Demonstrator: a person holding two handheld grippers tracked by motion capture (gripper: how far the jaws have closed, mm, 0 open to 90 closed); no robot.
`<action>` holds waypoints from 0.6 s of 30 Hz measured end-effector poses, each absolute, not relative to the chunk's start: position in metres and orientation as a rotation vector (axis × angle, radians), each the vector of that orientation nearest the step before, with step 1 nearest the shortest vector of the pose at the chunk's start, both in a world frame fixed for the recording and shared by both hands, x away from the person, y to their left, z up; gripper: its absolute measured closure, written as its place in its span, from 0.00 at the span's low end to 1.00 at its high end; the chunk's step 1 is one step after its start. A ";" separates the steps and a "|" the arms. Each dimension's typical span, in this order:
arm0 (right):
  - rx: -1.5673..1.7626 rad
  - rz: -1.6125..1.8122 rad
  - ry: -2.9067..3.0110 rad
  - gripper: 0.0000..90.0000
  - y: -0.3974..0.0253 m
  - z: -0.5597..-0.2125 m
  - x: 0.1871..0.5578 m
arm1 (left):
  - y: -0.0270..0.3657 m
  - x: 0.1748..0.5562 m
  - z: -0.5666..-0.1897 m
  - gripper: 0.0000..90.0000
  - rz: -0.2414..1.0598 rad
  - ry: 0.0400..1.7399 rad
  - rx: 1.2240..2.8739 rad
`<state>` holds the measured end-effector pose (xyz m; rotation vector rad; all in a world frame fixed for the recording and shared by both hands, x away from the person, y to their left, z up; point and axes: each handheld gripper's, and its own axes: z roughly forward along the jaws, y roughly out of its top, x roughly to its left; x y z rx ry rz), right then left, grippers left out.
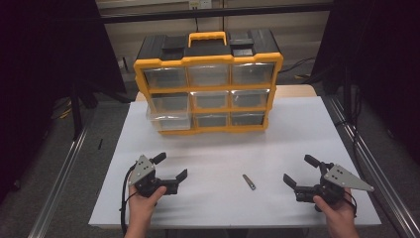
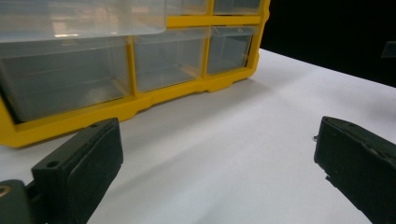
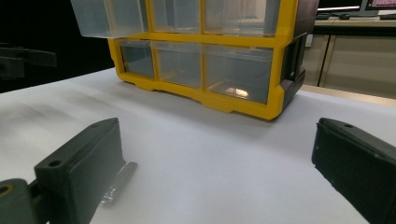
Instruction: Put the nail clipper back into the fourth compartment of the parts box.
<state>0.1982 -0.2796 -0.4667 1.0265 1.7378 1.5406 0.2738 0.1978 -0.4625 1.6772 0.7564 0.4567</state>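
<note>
Near the desk's front edge, the left gripper and right gripper rest with jaws spread, the small metal piece lying flat between them, nearer the right, long axis running near-right to far-left, before the yellow drawer cabinet.

Open bench before us between left tool and right tool, small metal piece lying midway, yellow drawer cabinet blocking our far side, its lower-left drawer jutting out.
</note>
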 end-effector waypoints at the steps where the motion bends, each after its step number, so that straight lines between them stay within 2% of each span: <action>1: 1.027 1.538 1.737 0.02 -0.280 -0.467 0.198 | 0.194 0.274 -0.462 0.02 0.452 0.760 1.688; 18: 1.021 1.544 1.749 0.02 -0.279 -0.467 0.199 | 0.157 0.278 -0.462 0.02 0.395 0.723 1.743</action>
